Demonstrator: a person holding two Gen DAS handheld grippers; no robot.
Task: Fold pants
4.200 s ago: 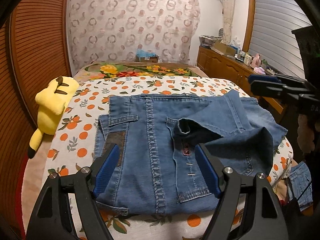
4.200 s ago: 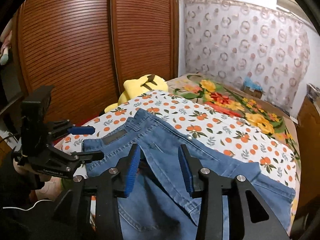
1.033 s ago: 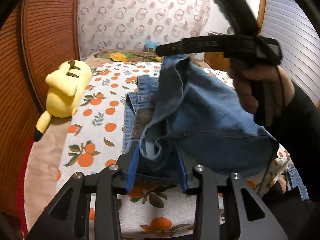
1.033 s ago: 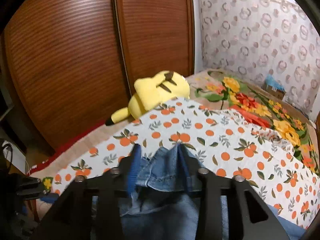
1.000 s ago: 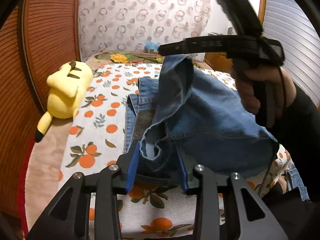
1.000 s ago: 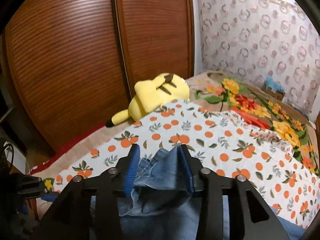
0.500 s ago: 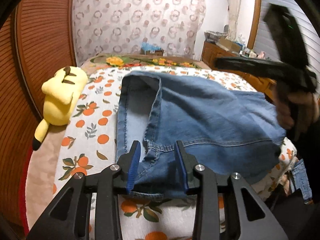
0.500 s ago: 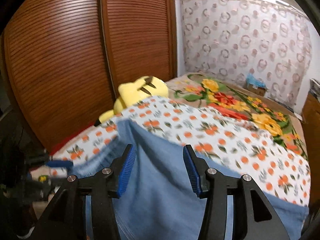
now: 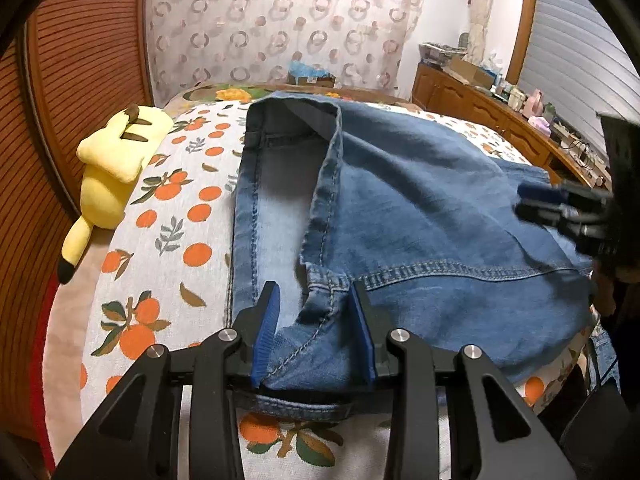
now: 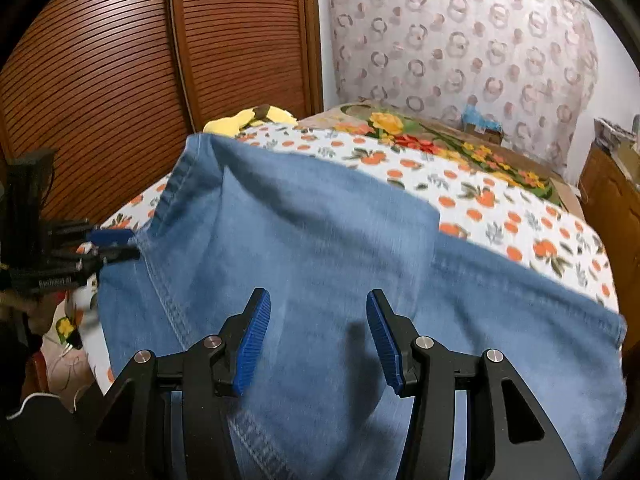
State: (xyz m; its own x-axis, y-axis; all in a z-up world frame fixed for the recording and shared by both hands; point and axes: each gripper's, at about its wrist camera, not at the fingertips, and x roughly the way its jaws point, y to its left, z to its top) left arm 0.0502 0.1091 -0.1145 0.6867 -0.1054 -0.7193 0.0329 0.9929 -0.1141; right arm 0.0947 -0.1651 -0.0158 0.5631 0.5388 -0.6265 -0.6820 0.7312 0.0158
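A second ago the right gripper (image 10: 318, 334) pinched a bunched hem of the jeans (image 9: 420, 216) and held it up over the bed; now that fold lies spread flat, and the right gripper's blue pads stand apart above the denim with no cloth between them. The left gripper (image 9: 316, 328) has stayed pinched on a gathered seam at the near edge of the jeans, its pads pressing the fold from both sides.

The left wrist view shows the whole folded garment: a paler under-layer exposed on the left, the darker top layer draped across to the right, and the far edge turned up. It also catches the right gripper blurred at the right edge. The right wrist view shows only smooth denim filling the near half, with the left gripper at the far left gripping the cloth corner.

The jeans lie on a bed sheet (image 9: 176, 240) printed with oranges. A yellow plush toy (image 9: 108, 176) rests at the left edge beside a brown slatted wardrobe (image 10: 120, 60). A patterned curtain (image 9: 280, 20) hangs behind, and a wooden dresser (image 9: 480, 108) stands at the far right.
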